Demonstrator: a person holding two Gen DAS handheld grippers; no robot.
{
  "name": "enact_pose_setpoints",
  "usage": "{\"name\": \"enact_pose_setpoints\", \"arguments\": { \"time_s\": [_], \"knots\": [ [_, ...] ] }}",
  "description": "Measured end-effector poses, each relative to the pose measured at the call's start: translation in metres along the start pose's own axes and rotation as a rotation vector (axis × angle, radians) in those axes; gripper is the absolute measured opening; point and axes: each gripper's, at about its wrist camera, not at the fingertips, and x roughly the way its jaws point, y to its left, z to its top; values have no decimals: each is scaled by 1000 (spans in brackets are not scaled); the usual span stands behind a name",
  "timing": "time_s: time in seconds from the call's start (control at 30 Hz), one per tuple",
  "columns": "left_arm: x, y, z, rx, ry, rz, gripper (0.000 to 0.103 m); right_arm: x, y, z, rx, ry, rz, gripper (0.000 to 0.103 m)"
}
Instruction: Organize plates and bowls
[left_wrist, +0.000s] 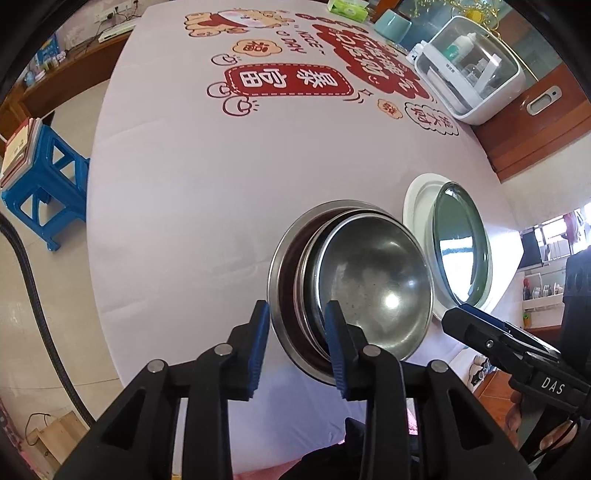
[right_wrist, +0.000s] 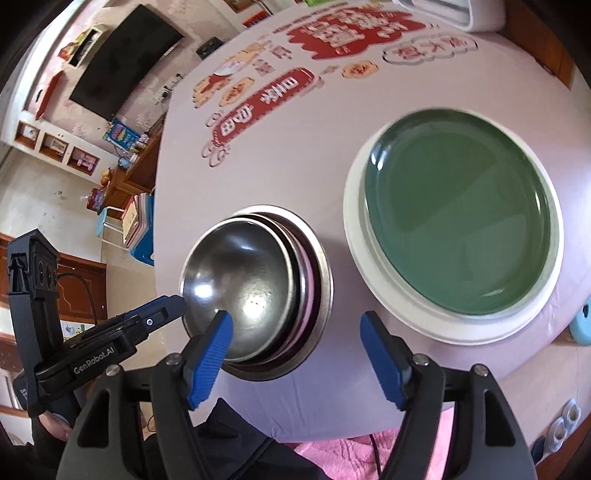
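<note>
A stack of nested steel bowls (left_wrist: 369, 284) (right_wrist: 243, 284) sits near the table's front edge. My left gripper (left_wrist: 297, 325) is open and straddles the stack's near-left rims: one blue pad (left_wrist: 262, 332) stands just outside the outer rim, the other inside the top bowl. In the right wrist view its black tip (right_wrist: 173, 302) lies at the bowls' left side. My right gripper (right_wrist: 299, 347) (left_wrist: 458, 314) is wide open with nothing pinched, its left pad (right_wrist: 214, 350) over the top bowl's near rim. To the right, a green plate (right_wrist: 458, 214) (left_wrist: 461, 240) rests on a white plate (right_wrist: 354, 229) (left_wrist: 417, 199).
The pale tablecloth (left_wrist: 221, 184) has red printed patterns at the back. A white box with a clear lid (left_wrist: 476, 74), a teal cup (left_wrist: 393, 22) and a tissue box (left_wrist: 347, 7) stand far right. A blue stool (left_wrist: 40, 184) with books stands left of the table.
</note>
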Motion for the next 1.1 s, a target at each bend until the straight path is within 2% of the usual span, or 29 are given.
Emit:
{"name": "enact_pose_setpoints", "arguments": {
  "time_s": [0.17, 0.5, 0.57, 0.73, 0.87, 1.0, 1.1],
  "knots": [
    [13, -1, 5, 23, 23, -12, 36, 13, -8, -2, 43, 37, 6, 72],
    [44, -1, 13, 62, 65, -32, 39, 28, -22, -10, 105, 28, 84, 72],
    [49, -2, 14, 62, 73, -41, 39, 31, -21, -10, 107, 27, 92, 69],
    [56, 0, 17, 49, 89, -61, 40, 36, -24, -8, 117, 35, 105, 51],
    [58, 3, 18, 28, 94, -80, 40, 38, -25, -2, 128, 35, 116, 45],
    [62, 5, 19, 5, 106, -105, 39, 38, -25, -1, 135, 41, 145, 35],
    [64, 5, 20, -5, 109, -116, 39, 39, -24, 1, 137, 46, 145, 34]
  ]
}}
